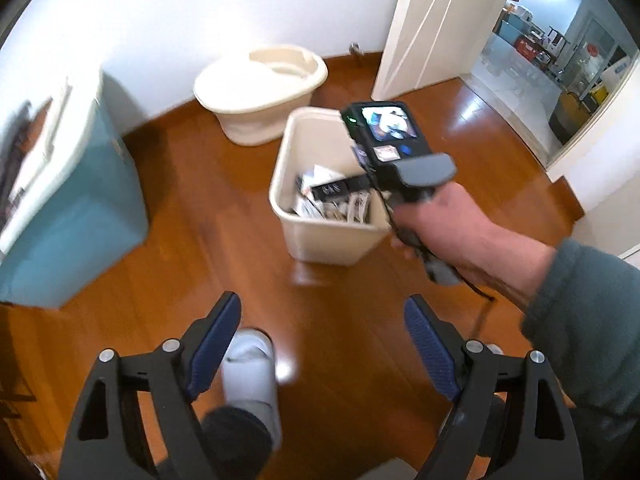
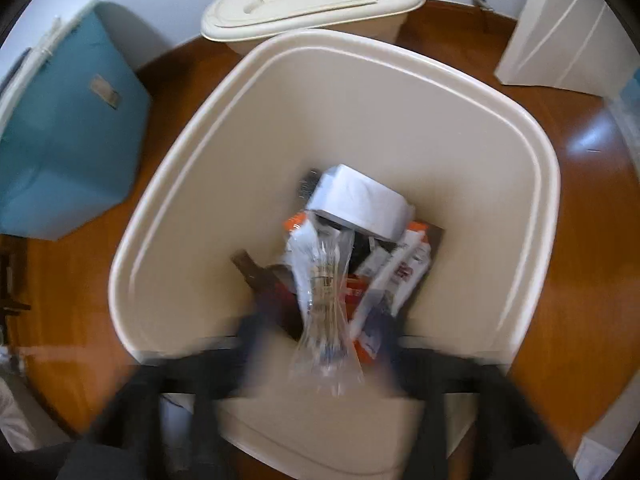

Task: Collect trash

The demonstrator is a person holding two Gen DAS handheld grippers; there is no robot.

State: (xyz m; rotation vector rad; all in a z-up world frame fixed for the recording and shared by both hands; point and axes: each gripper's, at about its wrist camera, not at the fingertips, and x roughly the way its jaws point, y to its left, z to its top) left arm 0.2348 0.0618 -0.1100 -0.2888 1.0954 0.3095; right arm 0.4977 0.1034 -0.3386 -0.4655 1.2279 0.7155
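A cream trash bin (image 1: 320, 236) stands on the wooden floor and holds several wrappers and papers. In the right wrist view I look straight down into the bin (image 2: 240, 128); a white folded piece (image 2: 360, 204) lies on top of the trash. A clear plastic wrapper (image 2: 324, 300) hangs between my blurred right fingers, over the bin's near rim. My right gripper (image 2: 320, 336) has its jaws apart around the wrapper. My left gripper (image 1: 322, 344) is open and empty, low over the floor in front of the bin. The right gripper's body (image 1: 384, 136) shows above the bin in the left wrist view.
A cream tub with a lid (image 1: 260, 84) stands behind the bin by the white wall. A teal box (image 1: 72, 216) stands at the left. A white door (image 1: 436, 20) and an open doorway are at the right. My slippered foot (image 1: 250, 368) is below the left gripper.
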